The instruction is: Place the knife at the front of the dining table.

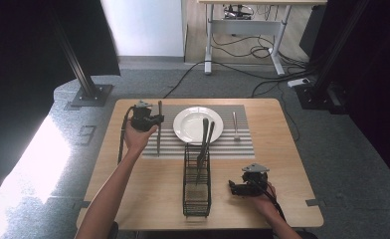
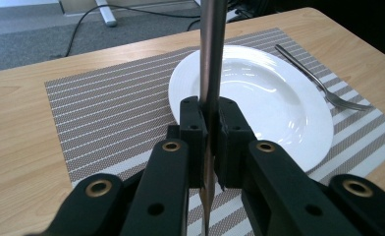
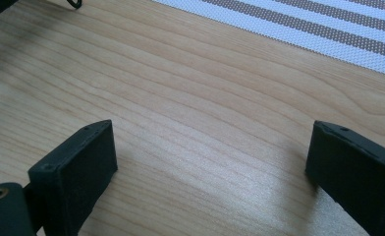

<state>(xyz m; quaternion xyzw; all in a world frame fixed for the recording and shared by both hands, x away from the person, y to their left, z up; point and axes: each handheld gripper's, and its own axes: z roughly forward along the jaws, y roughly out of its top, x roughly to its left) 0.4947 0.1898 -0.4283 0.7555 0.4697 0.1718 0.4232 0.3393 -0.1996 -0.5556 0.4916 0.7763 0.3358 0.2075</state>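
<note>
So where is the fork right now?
In the high view the fork lies on the striped placemat, just right of the white plate.

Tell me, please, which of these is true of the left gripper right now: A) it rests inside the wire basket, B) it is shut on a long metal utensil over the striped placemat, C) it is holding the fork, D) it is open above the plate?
B: in the left gripper view the left gripper is clamped on a long metal utensil above the striped placemat, beside the plate; the fork lies untouched beyond the plate.

Wooden table (image 1: 133, 189) (striped placemat (image 1: 243, 144), wire rack (image 1: 197, 191) on top)
</note>
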